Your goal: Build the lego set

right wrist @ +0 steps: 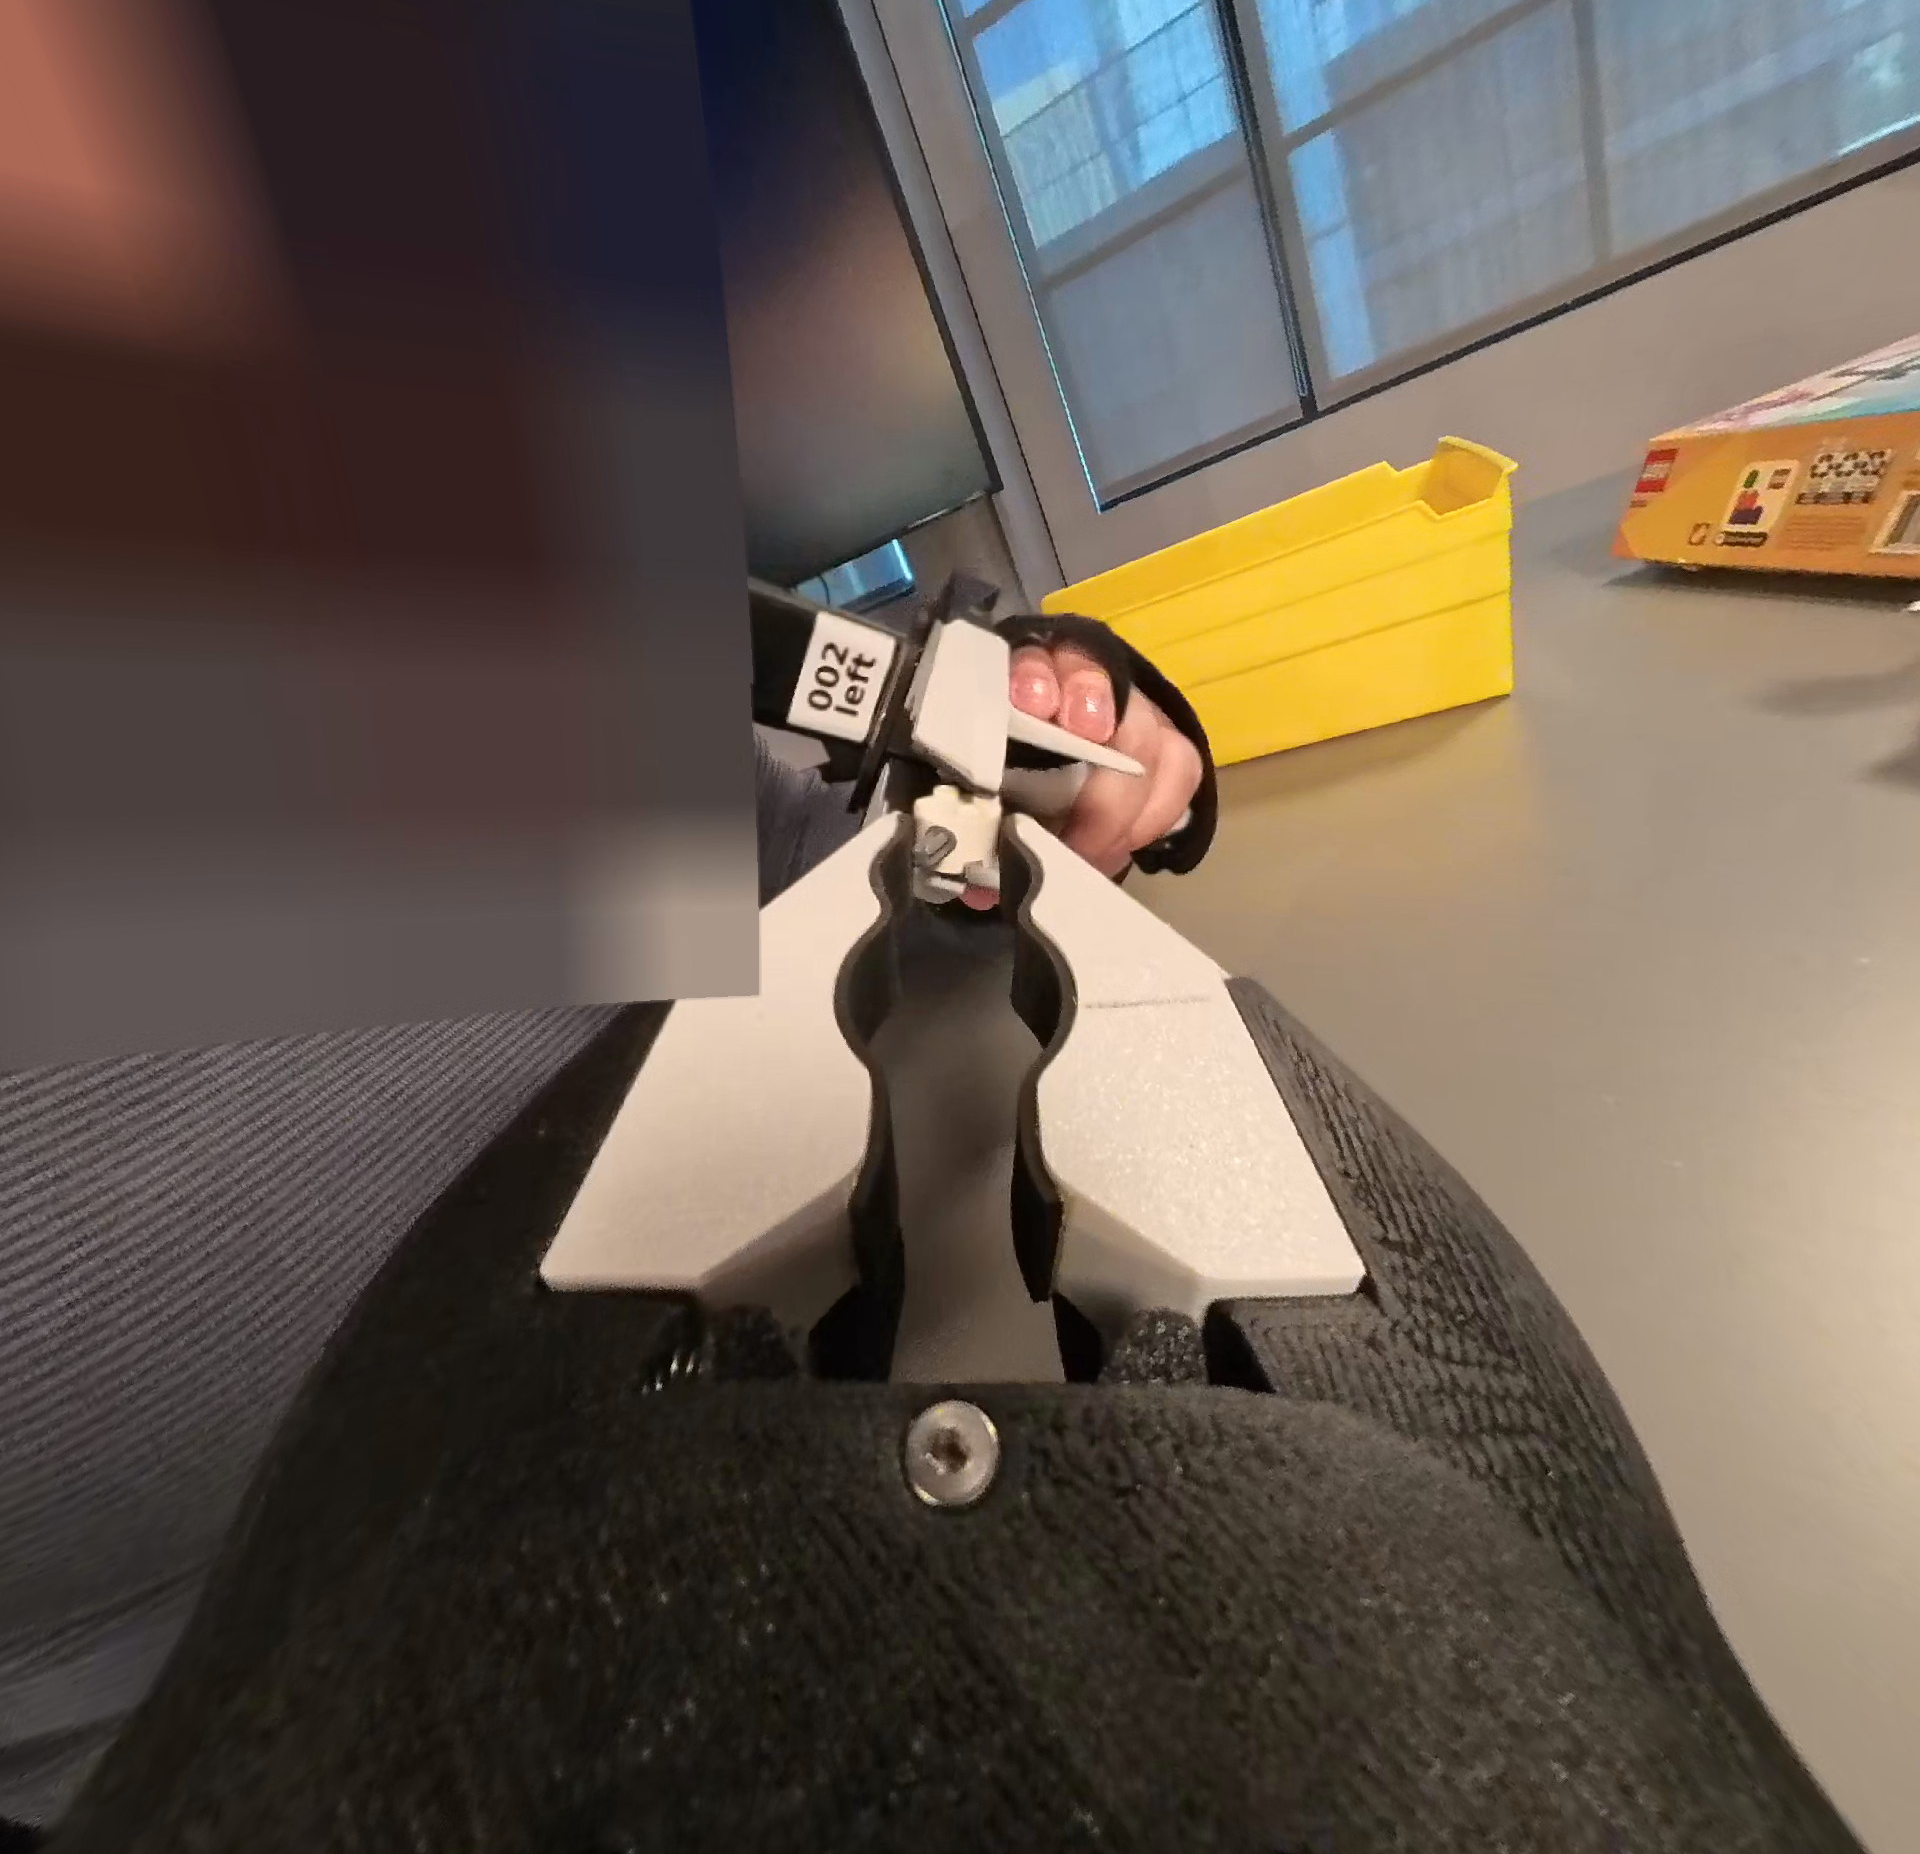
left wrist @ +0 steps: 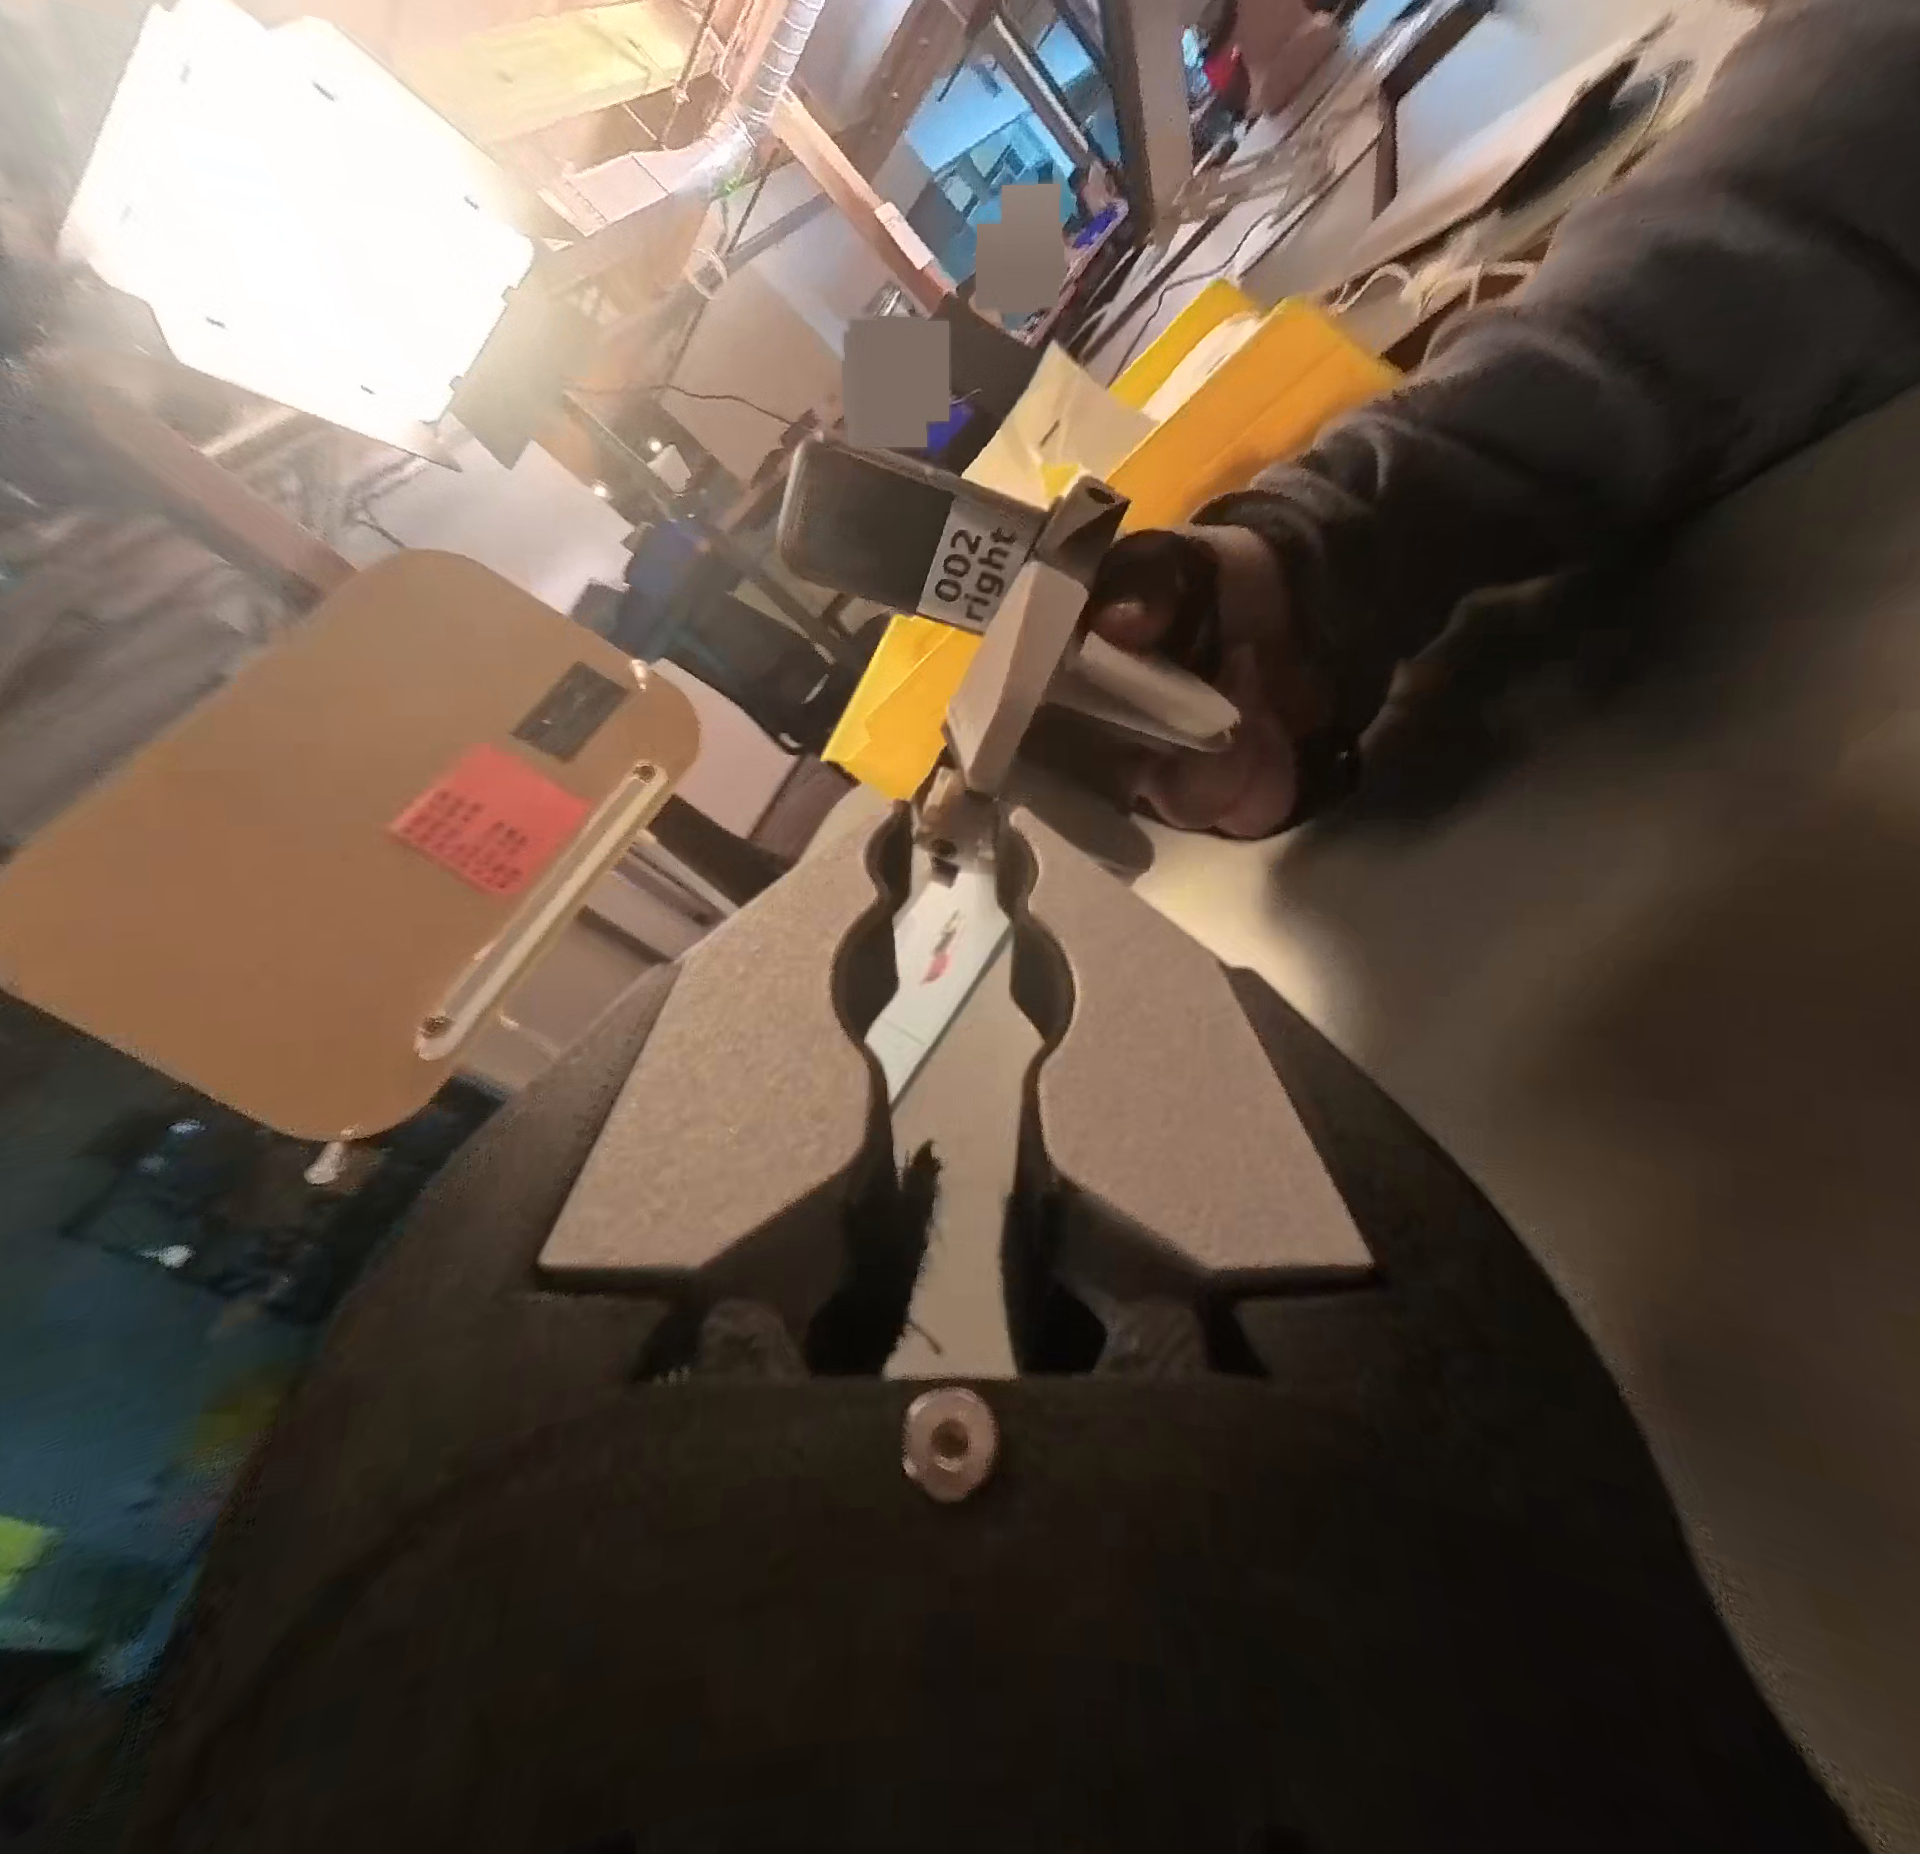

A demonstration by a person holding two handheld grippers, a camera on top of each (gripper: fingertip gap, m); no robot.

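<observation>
A small white and grey brick piece (right wrist: 951,848) sits between the fingertips of my right gripper (right wrist: 948,874), which is shut on it above the grey table (right wrist: 1455,973). My left gripper (right wrist: 961,781) meets it from the far side, held by a gloved hand (right wrist: 1122,765). In the left wrist view the same piece (left wrist: 951,833) looks pale tan, and my left gripper (left wrist: 956,854) is shut on it. There my right gripper (left wrist: 971,781) comes down onto the piece from above. Both grippers hold the piece tip to tip.
A yellow bin (right wrist: 1299,641) and an orange toy box (right wrist: 1766,516) stand on the table behind. In the left wrist view a tan panel with a red sticker (left wrist: 312,838) stands to the left. A white card (left wrist: 940,963) lies below the fingers, and a dark sleeve (left wrist: 1558,402) crosses at right.
</observation>
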